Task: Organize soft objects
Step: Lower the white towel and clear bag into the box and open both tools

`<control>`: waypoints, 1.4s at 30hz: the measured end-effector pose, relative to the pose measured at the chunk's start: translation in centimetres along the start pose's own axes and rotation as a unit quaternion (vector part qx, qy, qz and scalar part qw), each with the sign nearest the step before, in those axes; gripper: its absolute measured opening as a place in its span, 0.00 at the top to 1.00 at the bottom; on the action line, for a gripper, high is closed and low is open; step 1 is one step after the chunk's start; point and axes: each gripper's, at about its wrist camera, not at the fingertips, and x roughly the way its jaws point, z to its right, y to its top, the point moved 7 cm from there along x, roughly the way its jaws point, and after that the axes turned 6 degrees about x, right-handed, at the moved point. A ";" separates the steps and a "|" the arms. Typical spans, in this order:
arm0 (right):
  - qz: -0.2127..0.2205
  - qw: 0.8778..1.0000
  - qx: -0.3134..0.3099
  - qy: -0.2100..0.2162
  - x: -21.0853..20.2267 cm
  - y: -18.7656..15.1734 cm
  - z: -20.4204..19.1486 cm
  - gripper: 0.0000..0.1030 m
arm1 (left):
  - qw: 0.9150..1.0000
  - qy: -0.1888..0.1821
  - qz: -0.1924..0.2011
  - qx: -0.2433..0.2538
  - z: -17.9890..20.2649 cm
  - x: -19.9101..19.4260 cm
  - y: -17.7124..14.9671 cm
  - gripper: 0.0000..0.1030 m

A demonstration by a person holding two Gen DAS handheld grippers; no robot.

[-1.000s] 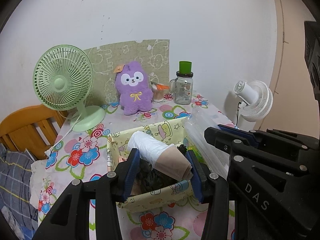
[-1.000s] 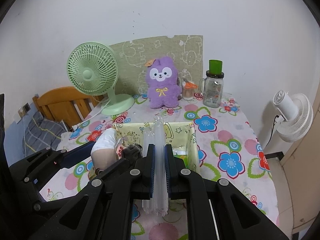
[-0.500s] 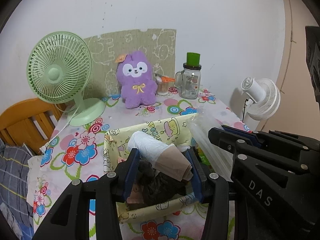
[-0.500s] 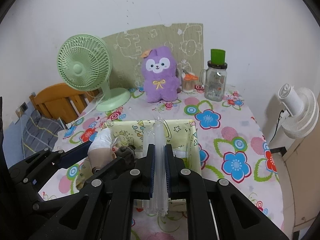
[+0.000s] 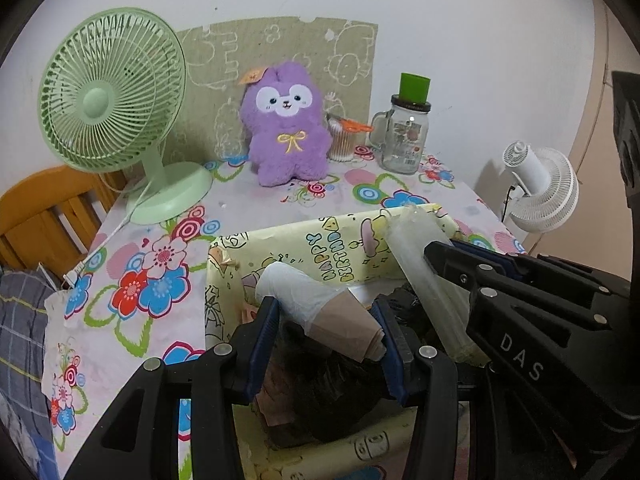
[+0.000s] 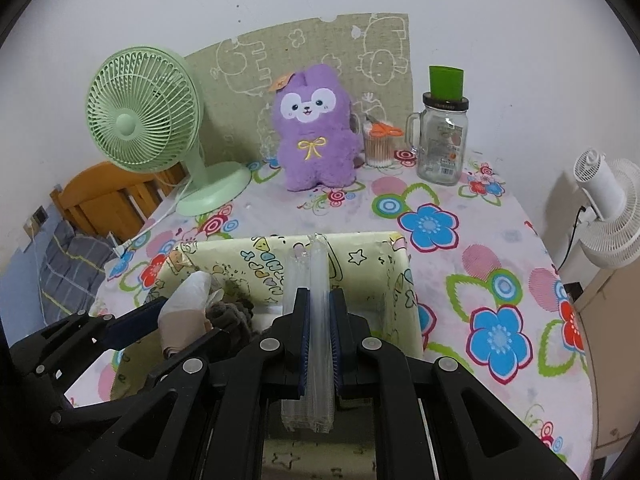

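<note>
A yellow cartoon-print box [image 5: 344, 242] stands on the flowered table, also in the right wrist view [image 6: 360, 252]. My left gripper [image 5: 326, 324] is shut on a white and beige rolled cloth [image 5: 320, 306], held over dark soft items [image 5: 332, 396] inside the box. My right gripper [image 6: 319, 312] is shut on a clear plastic packet [image 6: 316, 280] over the box; it also shows in the left wrist view [image 5: 424, 276]. A purple plush toy [image 6: 314, 128] sits upright at the back of the table.
A green desk fan [image 6: 152, 132] stands back left with its cord over the table edge. A glass jar with a green lid [image 6: 442, 136] and a cup of cotton swabs [image 6: 378, 146] stand back right. A white fan [image 6: 608, 212] and a wooden chair [image 6: 104, 196] flank the table.
Both grippers have moved forward and lower over the box with their loads still held. The table's back objects look closer and larger.
</note>
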 end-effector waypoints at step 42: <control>0.032 0.999 0.010 -0.032 -5.3 -3.3 2.0 0.15 | 0.999 0.009 0.027 0.017 2.2 -3.3 -2.4 0.00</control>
